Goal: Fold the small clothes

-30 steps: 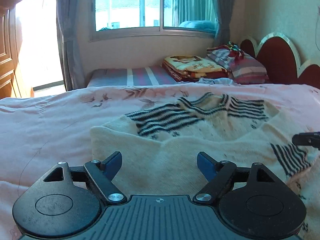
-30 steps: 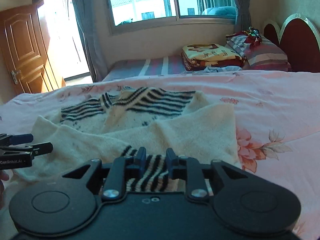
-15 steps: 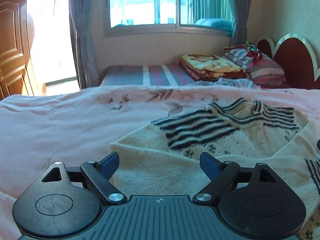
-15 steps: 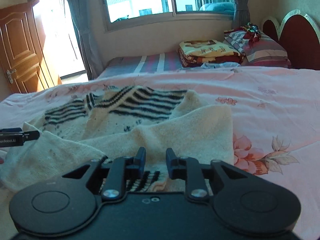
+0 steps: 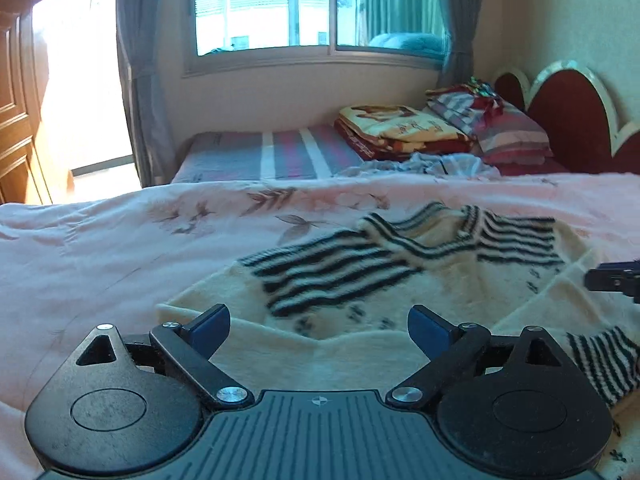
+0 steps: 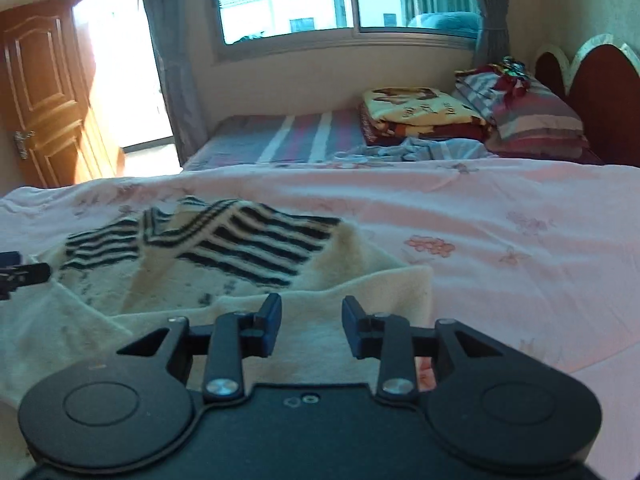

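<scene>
Cream sweater (image 5: 360,320) with black stripes lies partly folded on the pink floral quilt (image 5: 100,248) of the bed, sleeves laid across its lower body. Left gripper (image 5: 319,326) low over the near hem, jaws wide and opening, pinching nothing. Right gripper (image 6: 311,326) over the folded sleeve, jaws narrowly apart and opening, cloth below, not gripped. Folded blankets (image 6: 420,114) beyond, under the window.

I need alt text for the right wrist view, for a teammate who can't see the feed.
The right gripper hovers with its jaws opening and nothing between them, above the folded cream edge of a black-striped sweater spread on a pink floral bedspread. The tip of the left gripper shows at the left edge. Behind lie folded blankets, a window and a wooden door.
</scene>
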Demonstrator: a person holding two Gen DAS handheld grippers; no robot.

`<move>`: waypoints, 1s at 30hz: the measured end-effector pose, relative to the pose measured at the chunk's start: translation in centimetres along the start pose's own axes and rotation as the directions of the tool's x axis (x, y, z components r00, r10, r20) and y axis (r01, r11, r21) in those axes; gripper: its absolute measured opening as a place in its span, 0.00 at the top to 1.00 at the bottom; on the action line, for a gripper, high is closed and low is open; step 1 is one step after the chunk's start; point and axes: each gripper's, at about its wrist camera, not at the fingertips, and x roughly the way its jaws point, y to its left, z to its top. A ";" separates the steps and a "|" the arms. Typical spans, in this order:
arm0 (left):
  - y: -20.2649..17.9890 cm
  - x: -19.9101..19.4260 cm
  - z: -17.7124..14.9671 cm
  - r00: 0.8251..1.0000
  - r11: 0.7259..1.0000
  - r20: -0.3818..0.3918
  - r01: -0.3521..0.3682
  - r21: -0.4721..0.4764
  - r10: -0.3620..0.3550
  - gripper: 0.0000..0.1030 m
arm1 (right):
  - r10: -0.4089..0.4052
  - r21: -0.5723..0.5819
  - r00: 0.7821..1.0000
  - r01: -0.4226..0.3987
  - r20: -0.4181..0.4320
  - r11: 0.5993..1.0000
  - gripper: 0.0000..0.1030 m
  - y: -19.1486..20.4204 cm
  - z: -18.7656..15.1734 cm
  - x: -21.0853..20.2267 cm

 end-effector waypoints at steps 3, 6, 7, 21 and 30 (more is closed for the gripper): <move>-2.2 1.5 -1.6 0.997 0.997 -0.059 -0.056 0.044 0.058 0.02 | -0.067 -0.100 0.998 0.065 -0.017 0.993 0.62 1.9 -1.0 1.5; -1.8 -0.3 -1.7 0.995 0.996 -0.052 -0.087 0.022 0.088 0.00 | -0.039 -0.048 0.999 0.038 -0.022 0.998 0.59 1.1 -0.4 0.4; -1.6 -1.5 -1.9 0.995 0.994 -0.030 -0.099 0.034 0.100 0.00 | -0.025 -0.030 1.000 0.025 -0.004 0.999 0.56 0.6 -0.3 -0.4; -3.0 -12.5 -7.0 0.987 0.981 0.012 -0.158 0.116 0.158 0.00 | 0.069 0.166 0.996 -0.058 -0.060 0.984 0.56 -2.4 -7.8 -13.0; 2.0 -22.1 -13.5 0.995 0.992 -0.099 -0.026 -0.127 0.013 0.01 | 0.186 0.346 0.976 -0.137 -0.112 0.928 0.56 -2.1 -14.1 -20.7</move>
